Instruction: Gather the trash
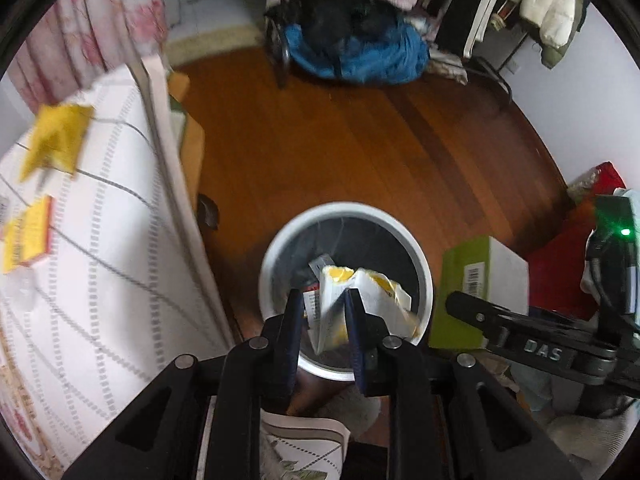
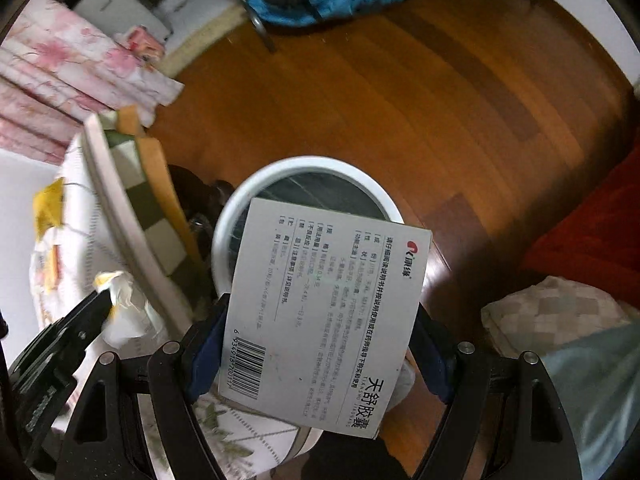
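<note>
Both grippers hang over the bin (image 1: 346,288), which stands on the wood floor (image 1: 360,152) beside the bed (image 1: 100,240), so that whatever they carry can fall straight in.

The left gripper (image 1: 326,300) pinches a crumpled white-and-yellow wrapper (image 1: 360,300) between its blue pads (image 1: 294,320), jaws narrowed onto it; the wrapper sits right above the bin's dark liner, at 6 o'clock inside the rim. It looks ready to let go.

The right gripper (image 2: 316,344) clamps a flat medicine box (image 2: 324,320) by its long edges, jaws spread to the box's width. The box covers the bin's near half, from 5 to 8 o'clock.

More yellow packets (image 1: 52,140) lie on the bed at 9 o'clock, likely next.
</note>
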